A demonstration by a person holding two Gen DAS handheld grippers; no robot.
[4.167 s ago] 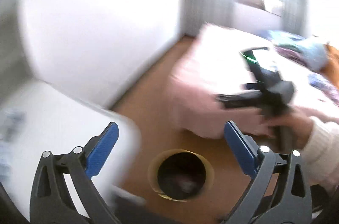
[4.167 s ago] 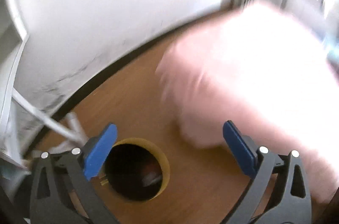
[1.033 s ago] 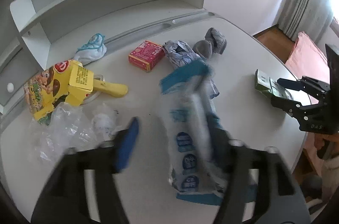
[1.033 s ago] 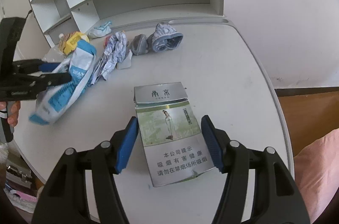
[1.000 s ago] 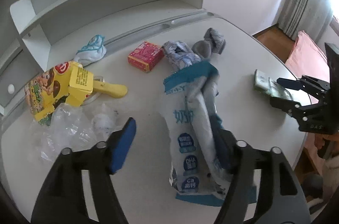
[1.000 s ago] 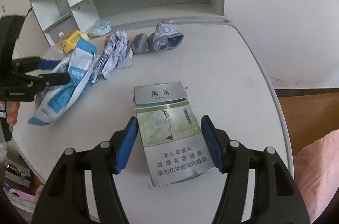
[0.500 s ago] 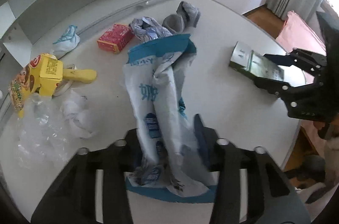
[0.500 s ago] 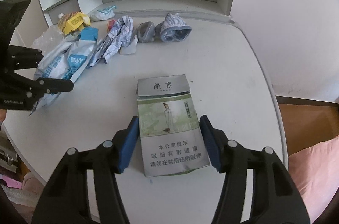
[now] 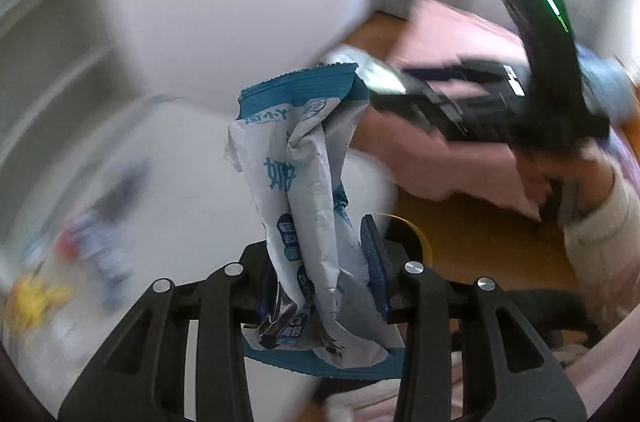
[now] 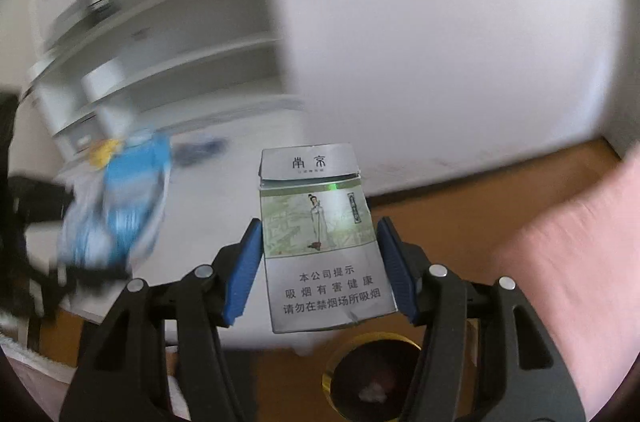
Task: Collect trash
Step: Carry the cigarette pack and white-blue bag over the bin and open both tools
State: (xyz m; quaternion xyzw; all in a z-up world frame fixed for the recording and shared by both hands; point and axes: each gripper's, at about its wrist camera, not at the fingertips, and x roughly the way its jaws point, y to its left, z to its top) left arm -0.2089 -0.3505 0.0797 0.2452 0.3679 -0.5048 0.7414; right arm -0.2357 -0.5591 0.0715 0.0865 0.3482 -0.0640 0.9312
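A: Left gripper (image 9: 320,274)?
B: Clamped on crumpled blue-white wrapper (image 9: 304,182), held upright above the table (image 9: 192,162).
A: Right gripper (image 10: 320,262)?
B: Pinching cigarette pack (image 10: 320,226); yellow-rimmed bin (image 10: 372,374) on the floor just below it.

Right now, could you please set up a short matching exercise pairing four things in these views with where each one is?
Things:
1. milk powder bag
2. cigarette pack
3. trash bin
4. yellow box

Places:
A. on the wooden floor
B. clamped in the right gripper
C. on the white table
D. clamped in the left gripper

Pairs: 1-D, 2-B, 3-A, 4-C
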